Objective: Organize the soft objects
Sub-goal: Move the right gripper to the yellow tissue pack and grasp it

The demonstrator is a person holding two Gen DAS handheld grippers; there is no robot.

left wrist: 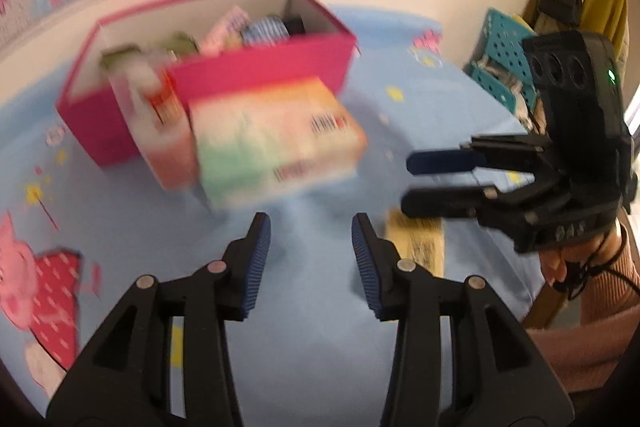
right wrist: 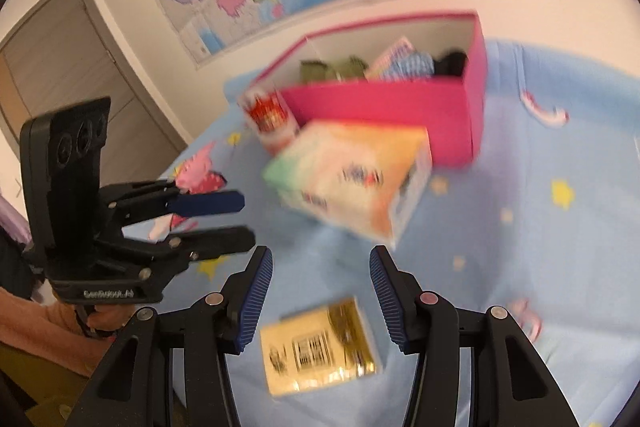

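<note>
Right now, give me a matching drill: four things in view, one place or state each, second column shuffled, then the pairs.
1. pink box
2. yellow packet
3. pastel tissue pack
4. left gripper

a. open, nothing between the fingers
b. flat on the blue sheet, near the right gripper
c. holds rolled items
d. in front of the box

Pairs: 1-c, 2-b, 3-d, 4-a

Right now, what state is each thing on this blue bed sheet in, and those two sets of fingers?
Pink cardboard box: open, lidless, holding soft items.
Pastel tissue pack: lying outside, before the box.
Red-and-white pack: leaning against the box.
Small yellow packet: flat on the sheet.
Left gripper: fingers open, empty.
Right gripper: fingers open, empty.
</note>
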